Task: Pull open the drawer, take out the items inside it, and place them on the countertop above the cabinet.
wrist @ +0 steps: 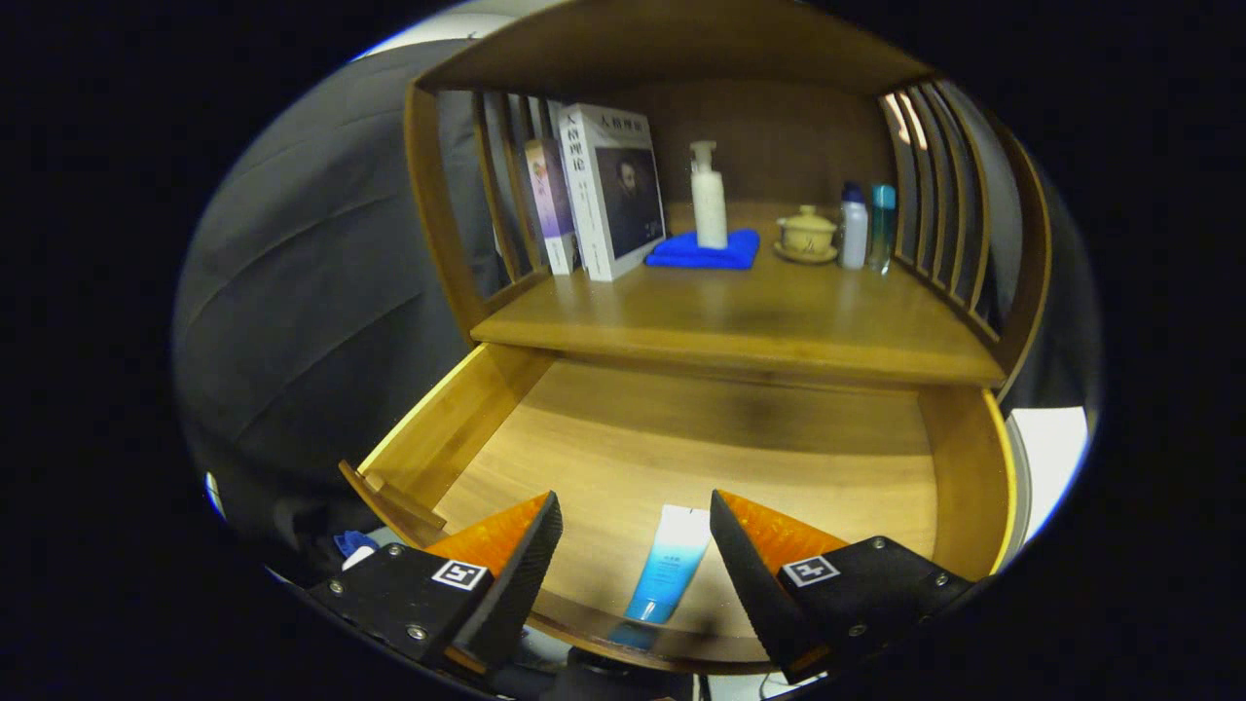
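The wooden drawer [458, 419] stands pulled out below the cabinet's countertop [740, 316]. Inside it, near the drawer's front, lies a white-and-blue tube [670, 563], lengthwise, cap end towards me. My gripper [635, 511] hovers over the drawer's front, open, its orange-and-black fingers [516, 555] on either side of the tube without touching it. The rest of the drawer floor shows bare wood.
On the countertop stand two books [608, 190] at the left, a white pump bottle [708, 200] on a folded blue cloth [706, 251], a yellow lidded cup [808, 234] on a saucer, and two small bottles [866, 226] at the right. Slatted side walls enclose the shelf.
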The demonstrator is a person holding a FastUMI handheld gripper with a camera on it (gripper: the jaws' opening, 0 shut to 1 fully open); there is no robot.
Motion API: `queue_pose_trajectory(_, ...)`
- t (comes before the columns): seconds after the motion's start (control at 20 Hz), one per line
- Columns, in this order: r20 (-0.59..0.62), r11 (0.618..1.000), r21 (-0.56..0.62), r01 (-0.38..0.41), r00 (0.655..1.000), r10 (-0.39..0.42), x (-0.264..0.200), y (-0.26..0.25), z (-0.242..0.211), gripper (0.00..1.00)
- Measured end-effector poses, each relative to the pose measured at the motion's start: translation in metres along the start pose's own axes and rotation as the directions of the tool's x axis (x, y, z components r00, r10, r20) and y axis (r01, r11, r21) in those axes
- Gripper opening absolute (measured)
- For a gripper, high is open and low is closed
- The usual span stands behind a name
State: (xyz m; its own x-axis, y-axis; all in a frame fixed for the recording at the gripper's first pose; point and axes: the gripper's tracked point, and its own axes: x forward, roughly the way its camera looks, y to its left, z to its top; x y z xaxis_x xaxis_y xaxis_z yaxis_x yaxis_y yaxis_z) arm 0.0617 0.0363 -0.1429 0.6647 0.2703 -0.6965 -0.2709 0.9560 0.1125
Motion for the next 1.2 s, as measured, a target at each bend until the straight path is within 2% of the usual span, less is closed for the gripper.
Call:
queue_pose_trajectory(0.25, -0.150, 0.999, 0.043, 0.028, 0.988, -0.021, 0.028, -0.015, -0.016, 0.95)
queue_pose_trajectory(0.5, -0.323, 0.999, 0.014, 0.029, 0.946, -0.023, 0.046, -0.018, -0.049, 0.95)
queue_pose_trajectory(0.65, -0.373, 0.999, -0.005, 0.032, 0.927, -0.031, 0.054, -0.024, -0.061, 0.95)
queue_pose_trajectory(0.85, -0.471, 0.998, 0.048, 0.033, 0.882, -0.007, 0.056, -0.026, -0.076, 0.94)
queue_pose_trajectory(1.0, -0.512, 0.998, 0.059, 0.029, 0.859, 0.005, 0.060, -0.027, -0.088, 0.88)
queue_pose_trajectory(1.2, -0.522, 0.999, 0.012, 0.033, 0.852, -0.022, 0.061, -0.029, -0.091, 0.84)
